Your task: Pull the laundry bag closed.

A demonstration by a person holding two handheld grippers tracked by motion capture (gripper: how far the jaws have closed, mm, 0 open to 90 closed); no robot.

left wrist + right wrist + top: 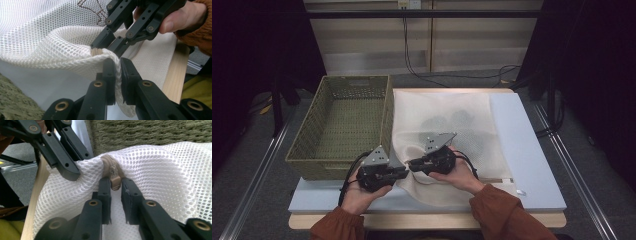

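White mesh bag (447,130) lies spread on a pale mat (522,150) on the table, just right of a green woven basket (347,125). Dark shapes show through the mesh toward its middle. Its near left corner is bunched up between the two grippers, close to the basket's near right corner.

The left gripper (118,72) has its jaws pressed together on a fold of the mesh, which runs up between the pads and curls over the tips. In the high view the left gripper (398,172) sits at the bag's near left edge, held in the person's left hand (359,192).

The right gripper (115,187) meets it from the other side. Its jaws stand a little apart around a beige zipper pull (115,182) that hangs from the zipper (110,165) at the bunched edge; the pull sits in the gap, and I cannot tell whether the pads press it. The right hand (459,172) holds the right gripper (413,164) over the bag, tips almost touching the left one's.
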